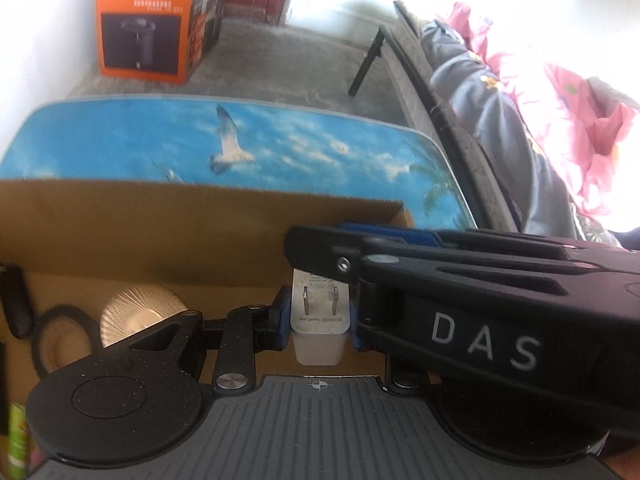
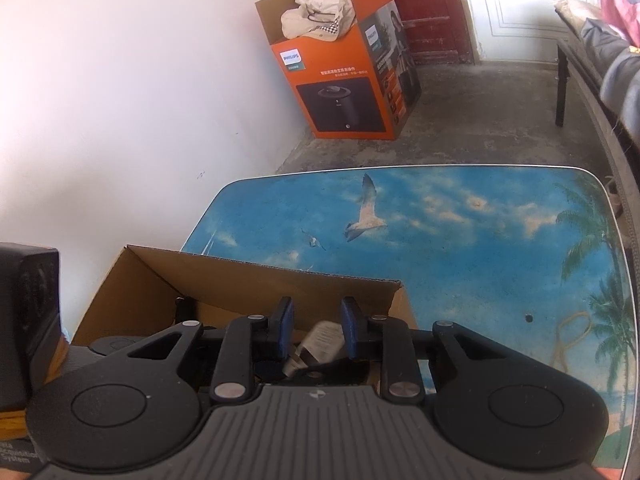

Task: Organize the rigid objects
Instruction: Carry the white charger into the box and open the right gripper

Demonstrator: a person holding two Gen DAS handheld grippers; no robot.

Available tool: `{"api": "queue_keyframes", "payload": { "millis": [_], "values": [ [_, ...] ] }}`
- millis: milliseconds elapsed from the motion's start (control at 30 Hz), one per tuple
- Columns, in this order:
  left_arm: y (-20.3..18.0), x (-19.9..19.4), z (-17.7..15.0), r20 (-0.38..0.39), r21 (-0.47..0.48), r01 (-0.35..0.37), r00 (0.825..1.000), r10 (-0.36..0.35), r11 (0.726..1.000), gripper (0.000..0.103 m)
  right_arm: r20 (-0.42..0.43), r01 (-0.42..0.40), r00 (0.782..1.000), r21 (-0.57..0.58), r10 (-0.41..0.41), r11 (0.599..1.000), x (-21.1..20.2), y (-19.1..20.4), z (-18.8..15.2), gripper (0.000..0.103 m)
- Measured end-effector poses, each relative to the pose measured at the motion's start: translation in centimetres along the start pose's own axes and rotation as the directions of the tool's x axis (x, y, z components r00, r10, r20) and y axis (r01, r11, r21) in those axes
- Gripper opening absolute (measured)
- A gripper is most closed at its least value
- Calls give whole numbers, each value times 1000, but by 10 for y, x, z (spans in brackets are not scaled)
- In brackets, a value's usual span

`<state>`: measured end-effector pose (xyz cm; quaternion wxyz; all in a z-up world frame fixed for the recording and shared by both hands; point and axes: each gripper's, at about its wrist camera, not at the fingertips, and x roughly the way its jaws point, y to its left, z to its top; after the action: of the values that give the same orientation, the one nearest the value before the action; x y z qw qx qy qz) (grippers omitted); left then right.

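Over the cardboard box (image 1: pixel 120 232), left gripper (image 1: pixel 318 318) jaws pinching white charger (image 1: pixel 320 320), right gripper (image 2: pixel 316 330) jaws narrowly spread.

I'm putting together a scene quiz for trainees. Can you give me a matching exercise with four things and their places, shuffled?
Things:
1. white charger
2. gold disc
3. orange carton
4. seagull picture

Places:
A. standing on the floor by the white wall
B. gripped in the left claw
C. printed on the tabletop
D. lying on the bottom of the cardboard box

Pairs: 1-B, 2-D, 3-A, 4-C
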<state>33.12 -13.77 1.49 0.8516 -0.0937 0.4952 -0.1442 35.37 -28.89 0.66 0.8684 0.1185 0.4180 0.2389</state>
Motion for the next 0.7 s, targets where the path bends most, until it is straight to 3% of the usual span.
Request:
{"api": "queue_keyframes", "payload": {
  "millis": [433,700],
  "values": [
    [0,4,-1,-4,-39,0,1000,0,999,29,10,-8,1000,-9,8,1000,0,2,-2,29],
    [-8,0,-1,13,-6,-11,1000,11,1000,29,19,-16,1000,9,16,1000,-4,-1,-2,29]
  ]
}}
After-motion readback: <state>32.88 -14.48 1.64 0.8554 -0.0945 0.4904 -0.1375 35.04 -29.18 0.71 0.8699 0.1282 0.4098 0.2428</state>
